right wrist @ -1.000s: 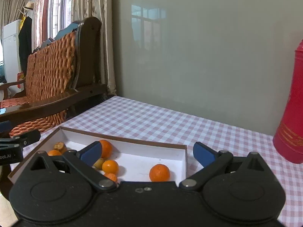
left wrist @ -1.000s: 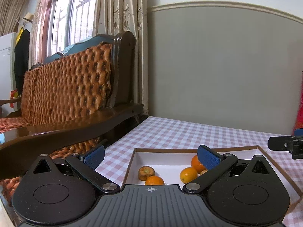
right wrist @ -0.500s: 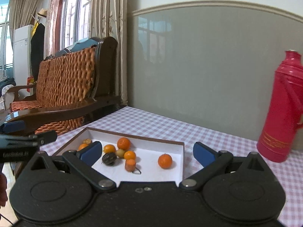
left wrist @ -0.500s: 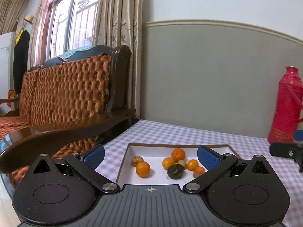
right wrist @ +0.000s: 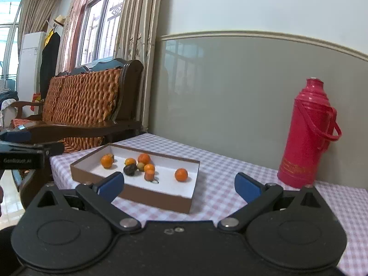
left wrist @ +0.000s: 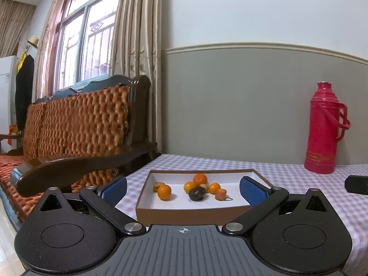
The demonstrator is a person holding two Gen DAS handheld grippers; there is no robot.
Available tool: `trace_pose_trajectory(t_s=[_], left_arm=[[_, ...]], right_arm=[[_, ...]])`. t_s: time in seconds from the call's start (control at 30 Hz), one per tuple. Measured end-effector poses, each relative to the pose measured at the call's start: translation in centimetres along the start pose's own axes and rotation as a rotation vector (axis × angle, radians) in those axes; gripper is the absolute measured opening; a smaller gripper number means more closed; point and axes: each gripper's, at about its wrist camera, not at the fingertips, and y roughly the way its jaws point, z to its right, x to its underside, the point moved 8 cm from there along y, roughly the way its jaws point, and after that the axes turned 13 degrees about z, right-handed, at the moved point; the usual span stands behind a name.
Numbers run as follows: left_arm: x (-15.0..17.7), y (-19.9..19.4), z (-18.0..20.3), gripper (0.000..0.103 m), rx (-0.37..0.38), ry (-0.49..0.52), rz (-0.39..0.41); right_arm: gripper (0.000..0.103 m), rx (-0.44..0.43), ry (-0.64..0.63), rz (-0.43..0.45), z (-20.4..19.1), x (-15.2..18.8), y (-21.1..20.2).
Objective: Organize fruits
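A shallow brown box with a white inside sits on the checked tablecloth. In it lie several small oranges, a dark spoiled fruit and a small reddish one. My left gripper is open, back from the box's near wall, nothing between its blue pads. My right gripper is open too, near the box's right corner and holding nothing. Part of the left gripper shows at the right wrist view's left edge.
A red thermos stands at the back right by the grey wall. A wooden sofa with woven orange cushions stands left of the table. The checked tablecloth stretches right of the box.
Both grippers have pulled back and up from the box over the last second. The whole box and the thermos have come into view. Both stay open.
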Motion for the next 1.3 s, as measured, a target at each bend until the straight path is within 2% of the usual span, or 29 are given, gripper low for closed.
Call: trace_pose_trajectory(t_s=[0.2,0.37,0.43,0.5,0.7,1.3], left_arm=[[2.3,-0.9,1.2,0.103,0.044,0.025,-0.043],[2.4,-0.8,1.9,0.103,0.065,0.061,-0.044],[2.4,-0.7,1.7,0.103,0.061,0.044,-0.041],[2.4,-0.9,1.4,0.103,0.057,0.026,-0.036],[2.5,-1.1,1.0,0.103,0.053,0.002,-0.02],[2.5,-1.0,1.1,0.103,0.056,-0.006,-0.024]], right_arm=[[0.097,0.076,0.041,0.034,0.6,1.7,0.3],[0.097,0.127,0.084,-0.067,1.6,4.2,1.8],[0.097,0.143,0.096,-0.06,1.9,4.3,1.8],[0.097,0.141,0.086,-0.018,1.7,4.0,1.2],[0.097,0.145,0.034,0.009,1.2,3.8,0.5],[0.097,0.142,0.033,-0.004,1.1,3.7,0.6]])
